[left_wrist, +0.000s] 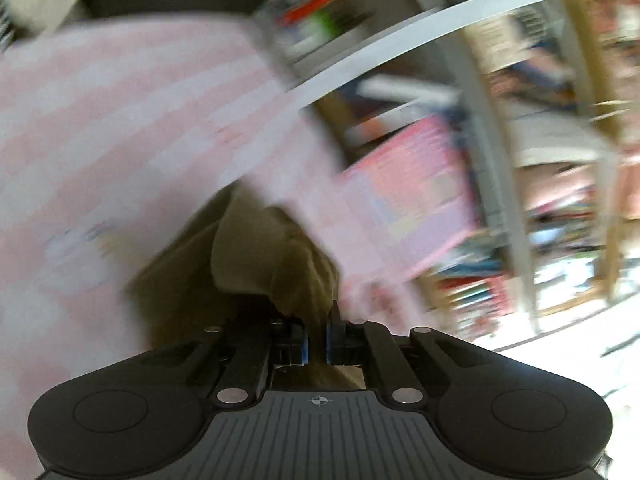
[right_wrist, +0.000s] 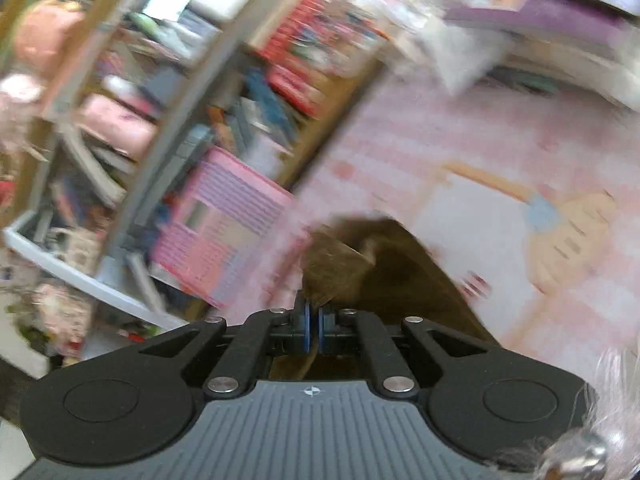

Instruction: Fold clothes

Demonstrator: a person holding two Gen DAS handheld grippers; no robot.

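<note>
both grippers pinch the brown garment (left_wrist: 276,256) — left gripper (left_wrist: 318,340) and right gripper (right_wrist: 313,330) pressed together on cloth above the pink bedspread (right_wrist: 460,140); keep both corners level and taut.

Heavy motion blur both views; daylight bright, blown-out glare lower right of left view; fisheye edge curvature.

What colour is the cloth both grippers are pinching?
Olive-brown cloth; clearest in the left wrist view.

Crowded shelves (right_wrist: 224,92) seemingly near pink bedspread (right_wrist: 460,152).
</note>
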